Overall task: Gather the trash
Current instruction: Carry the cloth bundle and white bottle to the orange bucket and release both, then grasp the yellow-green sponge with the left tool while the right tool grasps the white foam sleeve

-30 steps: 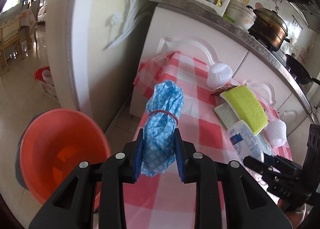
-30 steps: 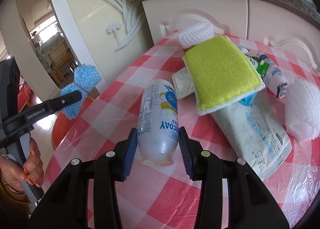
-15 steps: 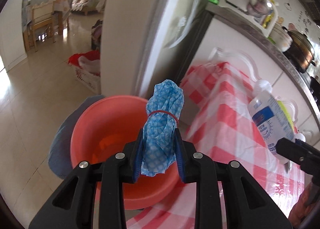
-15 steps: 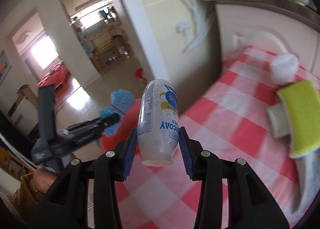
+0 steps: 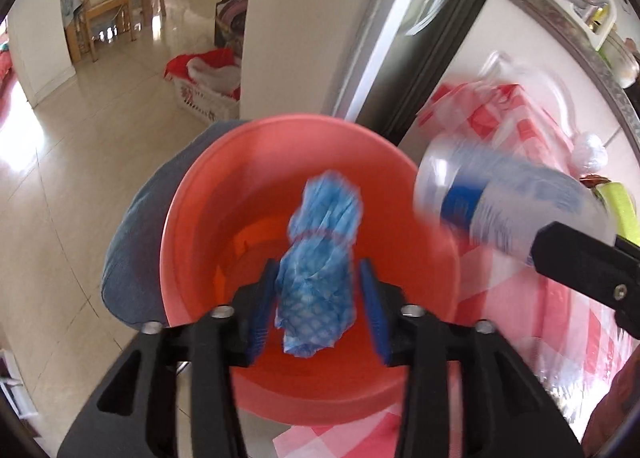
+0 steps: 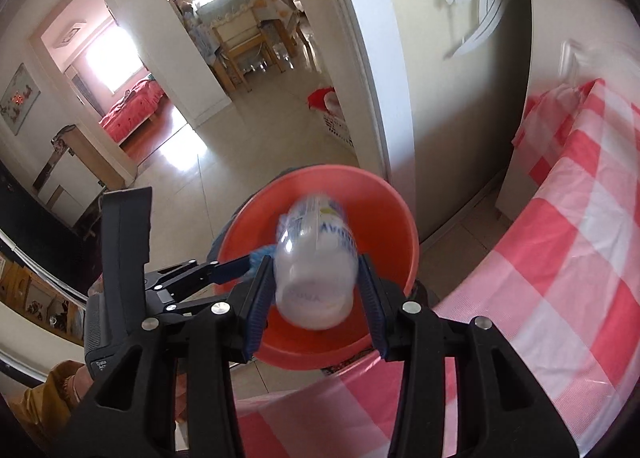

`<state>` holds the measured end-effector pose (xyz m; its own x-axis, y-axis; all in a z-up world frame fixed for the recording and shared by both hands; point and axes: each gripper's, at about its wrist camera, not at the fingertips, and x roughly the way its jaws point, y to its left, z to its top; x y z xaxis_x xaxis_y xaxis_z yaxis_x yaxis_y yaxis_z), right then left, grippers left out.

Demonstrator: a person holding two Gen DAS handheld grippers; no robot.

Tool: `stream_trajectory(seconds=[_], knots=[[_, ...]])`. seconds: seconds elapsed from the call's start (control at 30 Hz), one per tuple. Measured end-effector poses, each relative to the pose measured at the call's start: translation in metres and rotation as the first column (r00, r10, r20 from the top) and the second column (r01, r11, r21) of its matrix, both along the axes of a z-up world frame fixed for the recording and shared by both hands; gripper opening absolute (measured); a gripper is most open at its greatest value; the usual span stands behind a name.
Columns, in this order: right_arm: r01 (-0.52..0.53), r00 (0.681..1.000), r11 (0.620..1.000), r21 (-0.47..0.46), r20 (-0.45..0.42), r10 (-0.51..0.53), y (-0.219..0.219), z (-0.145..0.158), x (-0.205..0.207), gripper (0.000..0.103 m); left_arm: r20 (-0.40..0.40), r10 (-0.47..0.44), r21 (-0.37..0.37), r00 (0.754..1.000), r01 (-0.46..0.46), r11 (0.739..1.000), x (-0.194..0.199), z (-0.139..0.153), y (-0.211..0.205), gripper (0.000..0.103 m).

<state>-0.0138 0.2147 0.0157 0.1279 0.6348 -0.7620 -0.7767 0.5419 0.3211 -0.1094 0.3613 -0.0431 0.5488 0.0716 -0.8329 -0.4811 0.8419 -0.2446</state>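
My left-claw camera looks steeply down, close above the orange basin [image 5: 224, 218], with the checked table [image 5: 532, 146] at the basin's right. My right-claw camera tilts down at the same basin [image 6: 384, 210] from farther back, over the table's [image 6: 560, 258] corner. Both views share the basin, the tiled floor [image 5: 80, 146] beyond it and the dining room past that.

Glossy plastic basin [image 5: 208, 218], woven blue cloth bundle [image 5: 320, 258], smooth plastic bottle [image 6: 316, 278].
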Motion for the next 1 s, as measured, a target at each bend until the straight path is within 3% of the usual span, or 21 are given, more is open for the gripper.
stream_trajectory(seconds=[0.07,0.2,0.27,0.47,0.57,0.67,0.87,1.0], knots=[[0.009,1.000,1.000,0.008,-0.008,-0.009,-0.001,-0.002,0.003,0.053,-0.005,0.009,-0.005,1.000,-0.009,1.000,-0.002,-0.002,0.001,0.068],[0.070,0.997,0.995,0.072,-0.027,-0.068,-0.017,0.009,0.006,0.061,-0.006,0.026,0.015,1.000,-0.026,1.000,-0.008,0.005,0.002,0.075],[0.112,0.994,0.989,0.093,-0.020,-0.111,-0.029,0.018,0.008,0.070,0.029,0.038,0.005,0.999,-0.038,0.999,-0.018,0.015,0.005,0.076],[0.246,0.967,0.960,0.134,0.038,-0.253,-0.084,0.043,-0.015,0.082,0.206,0.031,0.000,0.978,-0.031,1.000,-0.055,0.056,-0.001,0.080],[0.304,0.949,0.947,0.103,0.050,-0.310,-0.112,0.045,-0.032,0.082,0.263,-0.038,0.025,0.964,0.033,0.999,-0.063,0.073,-0.016,0.084],[0.361,0.928,0.929,0.081,0.070,-0.366,-0.143,0.052,-0.051,0.082,0.257,-0.122,0.088,0.959,0.102,0.991,-0.063,0.086,-0.031,0.085],[0.499,0.851,0.863,0.075,0.147,-0.505,-0.224,0.076,-0.075,0.083,0.222,-0.208,0.159,0.952,0.175,0.972,-0.055,0.102,-0.076,0.085],[0.628,0.747,0.768,0.122,0.182,-0.640,-0.290,0.093,-0.077,0.088,0.239,-0.256,0.184,0.937,0.215,0.959,-0.048,0.111,-0.110,0.085]])
